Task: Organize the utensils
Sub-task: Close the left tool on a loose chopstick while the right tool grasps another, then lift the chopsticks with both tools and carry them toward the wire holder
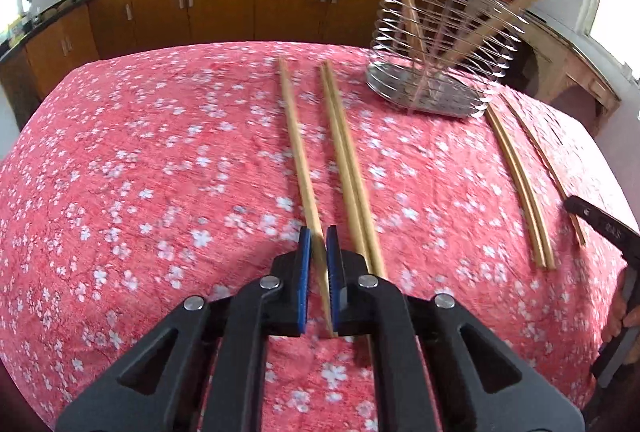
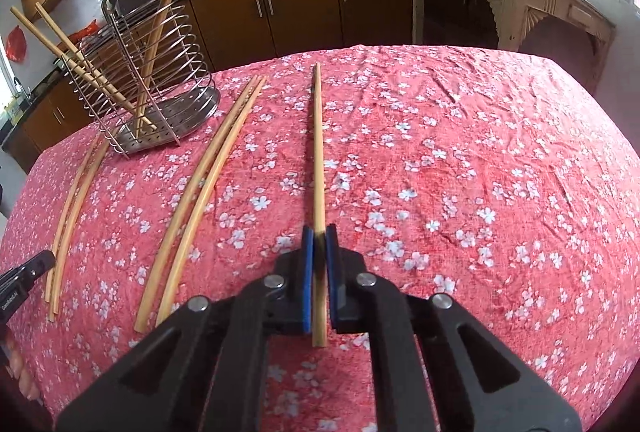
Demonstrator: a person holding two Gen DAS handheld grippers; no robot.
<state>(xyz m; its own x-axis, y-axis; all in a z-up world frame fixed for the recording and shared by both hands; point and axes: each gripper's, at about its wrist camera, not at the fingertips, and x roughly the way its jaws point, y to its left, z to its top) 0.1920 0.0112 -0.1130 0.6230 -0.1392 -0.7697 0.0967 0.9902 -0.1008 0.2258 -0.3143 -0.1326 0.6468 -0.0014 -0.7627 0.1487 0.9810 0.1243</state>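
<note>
Wooden chopsticks lie in rows on a pink floral tablecloth (image 1: pixel 160 152). In the left wrist view my left gripper (image 1: pixel 319 238) is shut on the near part of a single chopstick (image 1: pixel 296 144), with a pair of chopsticks (image 1: pixel 346 168) just to its right. Another pair (image 1: pixel 516 184) lies further right. My right gripper (image 2: pixel 319 236) is shut on a lone chopstick (image 2: pixel 317 152) that points away across the cloth. A wire utensil holder (image 2: pixel 160 80) stands at the far side and holds several chopsticks leaning at angles.
Two curved pairs of chopsticks (image 2: pixel 196 200) (image 2: pixel 70 208) lie left of the right gripper. A black finger (image 1: pixel 592 216) of the other gripper and a hand show at the left view's right edge. Brown kitchen cabinets (image 1: pixel 220 4) stand beyond the table.
</note>
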